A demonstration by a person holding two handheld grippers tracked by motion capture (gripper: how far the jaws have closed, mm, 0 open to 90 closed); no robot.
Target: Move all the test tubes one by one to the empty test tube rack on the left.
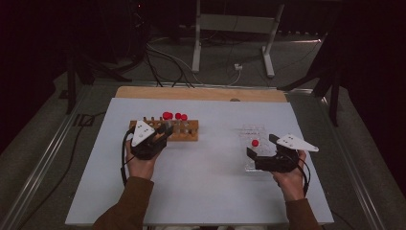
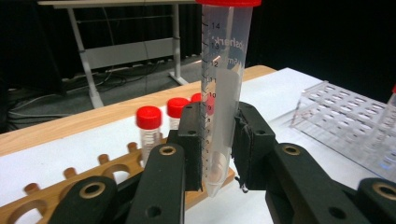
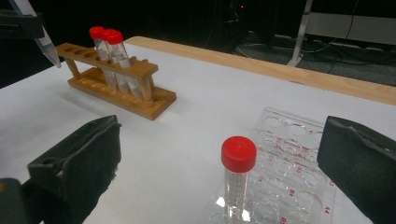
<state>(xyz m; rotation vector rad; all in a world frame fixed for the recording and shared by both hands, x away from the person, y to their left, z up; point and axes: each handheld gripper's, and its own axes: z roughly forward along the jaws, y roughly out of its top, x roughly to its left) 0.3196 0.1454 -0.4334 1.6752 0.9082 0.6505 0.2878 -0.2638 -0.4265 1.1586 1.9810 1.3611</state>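
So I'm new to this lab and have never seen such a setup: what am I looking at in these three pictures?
A person sits at a white table with a hand-held claw in each hand. The high view looks down from above; the other two pictures come from cameras riding on each claw. The left claw is shut on a red-capped plastic tube, held upright just beside a wooden rack that holds three more red-capped tubes. The right claw is open, its jaws standing apart on either side of one capped tube that stands in a clear plastic rack. It looks like tubes are being moved between the racks.
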